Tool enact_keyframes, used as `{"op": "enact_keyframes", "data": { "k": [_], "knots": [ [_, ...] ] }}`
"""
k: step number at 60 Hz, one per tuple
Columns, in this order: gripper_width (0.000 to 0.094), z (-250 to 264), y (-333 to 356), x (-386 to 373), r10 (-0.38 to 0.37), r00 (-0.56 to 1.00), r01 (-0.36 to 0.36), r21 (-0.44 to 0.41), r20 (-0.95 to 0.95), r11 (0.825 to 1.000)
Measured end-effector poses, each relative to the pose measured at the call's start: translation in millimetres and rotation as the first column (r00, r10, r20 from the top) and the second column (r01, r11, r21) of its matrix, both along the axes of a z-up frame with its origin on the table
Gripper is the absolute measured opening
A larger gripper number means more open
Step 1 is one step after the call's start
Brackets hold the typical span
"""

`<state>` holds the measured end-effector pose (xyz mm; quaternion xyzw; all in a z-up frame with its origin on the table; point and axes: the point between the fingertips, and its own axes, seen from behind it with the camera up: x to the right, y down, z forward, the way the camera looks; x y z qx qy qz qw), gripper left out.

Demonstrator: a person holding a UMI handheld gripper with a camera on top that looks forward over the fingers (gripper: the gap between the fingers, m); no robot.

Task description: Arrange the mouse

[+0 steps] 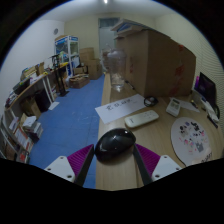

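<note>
The gripper (114, 165), its purple-padded fingers (80, 158) spread apart, is hovering over a light wooden desk (118, 175) while the glossy black computer mouse (115, 145) is sitting between the fingertips, with a white rectangular keyboard (141, 119) lying beyond it.

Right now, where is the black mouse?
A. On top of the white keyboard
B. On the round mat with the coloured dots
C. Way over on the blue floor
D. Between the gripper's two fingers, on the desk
D: the black mouse sits on the desk between the open gripper fingers, with the white keyboard lying farther ahead and the round mat off to one side.
</note>
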<state>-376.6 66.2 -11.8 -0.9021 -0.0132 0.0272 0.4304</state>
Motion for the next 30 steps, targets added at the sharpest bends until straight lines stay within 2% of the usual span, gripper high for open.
{"op": "enact_keyframes", "data": {
  "k": [5,11,18,30],
  "knots": [
    [0.0805,1,-2,0,0.027,0.999,-0.027,-0.007,-0.018,1.0],
    [0.08,1,-4,1,0.025,0.999,-0.026,-0.02,-0.036,0.999],
    [0.0838,2,5,-2,-0.027,0.998,0.025,-0.043,-0.053,0.999],
    [0.081,0,29,2,-0.095,0.995,0.095,-0.036,-0.007,0.995]
  ]
}}
